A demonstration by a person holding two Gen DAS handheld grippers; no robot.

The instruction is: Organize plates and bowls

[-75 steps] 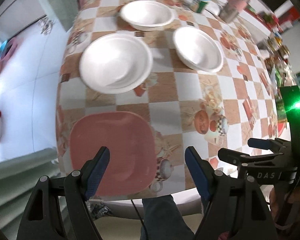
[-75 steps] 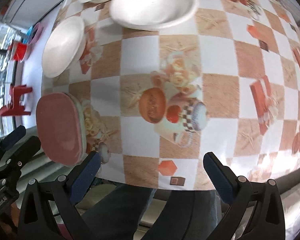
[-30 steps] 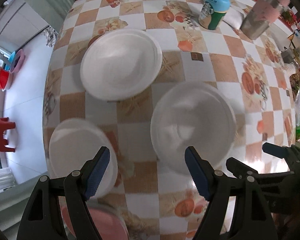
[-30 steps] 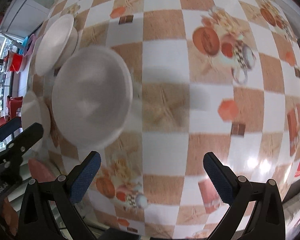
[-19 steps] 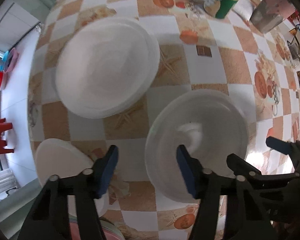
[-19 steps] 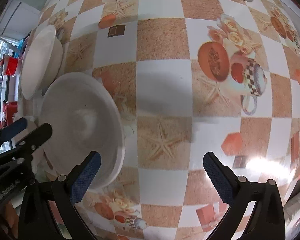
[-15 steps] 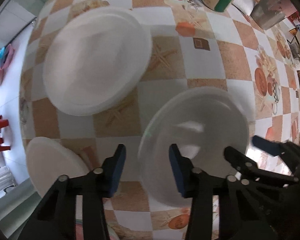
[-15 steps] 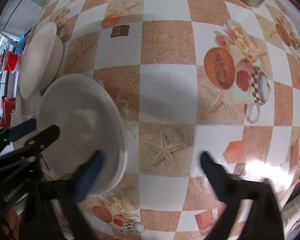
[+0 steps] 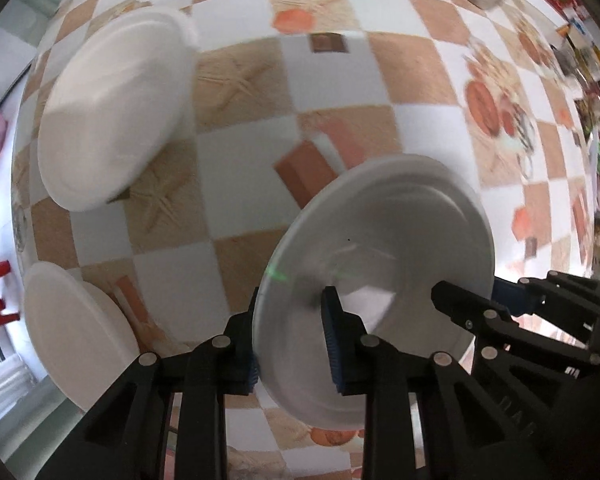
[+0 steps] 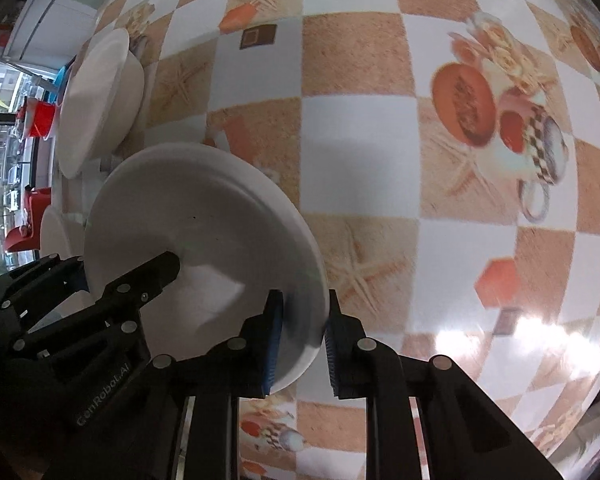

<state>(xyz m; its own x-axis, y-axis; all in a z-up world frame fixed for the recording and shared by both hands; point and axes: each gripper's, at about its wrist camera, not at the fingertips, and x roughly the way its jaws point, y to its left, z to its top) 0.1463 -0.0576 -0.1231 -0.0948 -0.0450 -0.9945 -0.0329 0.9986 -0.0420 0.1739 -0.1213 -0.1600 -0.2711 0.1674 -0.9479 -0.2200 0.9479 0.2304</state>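
Both hand-held grippers are on the same white bowl [image 9: 384, 240], which sits on the checked counter [image 9: 244, 160]. The left hand-held gripper [image 9: 290, 336] is clamped on the rim at its near-left edge, one pad inside the bowl and one outside. The right hand-held gripper [image 10: 302, 336] straddles the opposite rim, and its jaws are closing, nearly pinched onto the thin wall that runs between them.

Two more white bowls rest on the counter: one up and to the left [image 9: 112, 120], well apart from the held bowl, and another at the left edge [image 9: 72, 332]. In the right wrist view the far bowl [image 10: 96, 100] looks like two nested together, though the blur leaves that uncertain.

The risks from here appear to lie in the double grip. The bowl looks light and thin-walled, so hard pinching from both sides could flex or crack the rim. If the two hands rise unevenly or pull apart, the bowl may twist out of one grip and swing from the other. A shallow bite on a sloped, smooth wall could also slip during transfer towards the other bowls.
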